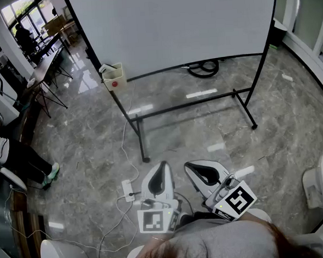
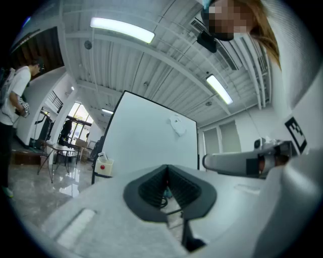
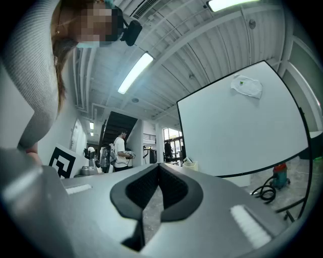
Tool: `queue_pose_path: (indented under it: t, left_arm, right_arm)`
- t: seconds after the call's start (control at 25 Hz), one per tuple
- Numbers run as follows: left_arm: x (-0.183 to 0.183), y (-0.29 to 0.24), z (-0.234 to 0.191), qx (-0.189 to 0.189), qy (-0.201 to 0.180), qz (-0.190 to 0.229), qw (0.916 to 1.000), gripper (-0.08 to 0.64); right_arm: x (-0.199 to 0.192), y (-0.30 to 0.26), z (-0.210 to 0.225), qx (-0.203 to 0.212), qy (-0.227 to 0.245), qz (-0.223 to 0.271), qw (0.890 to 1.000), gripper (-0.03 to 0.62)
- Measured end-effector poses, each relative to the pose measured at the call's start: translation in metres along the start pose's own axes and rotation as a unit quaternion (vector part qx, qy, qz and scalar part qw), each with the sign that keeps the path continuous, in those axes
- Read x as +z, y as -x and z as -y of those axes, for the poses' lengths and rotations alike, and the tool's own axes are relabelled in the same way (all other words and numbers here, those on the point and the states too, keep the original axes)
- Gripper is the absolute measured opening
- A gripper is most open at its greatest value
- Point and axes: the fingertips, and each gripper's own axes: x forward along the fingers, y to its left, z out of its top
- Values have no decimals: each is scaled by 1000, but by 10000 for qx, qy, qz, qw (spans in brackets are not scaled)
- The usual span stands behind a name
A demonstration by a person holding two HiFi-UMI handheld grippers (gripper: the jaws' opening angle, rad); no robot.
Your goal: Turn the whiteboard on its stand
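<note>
While left gripper (image 1: 163, 166) and right gripper (image 1: 189, 165) sit closed, whiteboard (image 1: 176, 25) beyond

We are facing open floor (image 1: 195, 134) up to the whiteboard stand (image 1: 142, 143); a power strip (image 1: 127, 188) and cable (image 1: 135, 167) are lying near left, a box (image 1: 114, 76) jutting from its left post.

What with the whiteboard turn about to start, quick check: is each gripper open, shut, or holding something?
Left gripper: jaws shut, holding nothing.
Right gripper: jaws shut, holding nothing.
</note>
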Motion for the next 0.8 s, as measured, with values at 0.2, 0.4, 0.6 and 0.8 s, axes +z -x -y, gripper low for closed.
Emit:
queue_pose_path:
  t: [0.2, 0.4, 0.6, 0.8]
  left_arm:
    - [-1, 0, 2, -2, -19, -35, 10000, -5]
    - [-1, 2, 2, 7, -36, -70, 10000, -5]
    - [-4, 8, -7, 90, -4, -55, 9999, -5]
    - [-7, 11, -14, 58, 47, -55, 10000, -5]
  right_arm:
    - [0, 1, -2, 53, 39, -17, 10000, 6]
    - [-1, -2, -3, 81, 25, -46, 10000, 6]
    - [-1, -5, -4, 16, -68, 77, 9999, 6]
    - [-3, -8, -4, -49, -203, 189, 9996, 6]
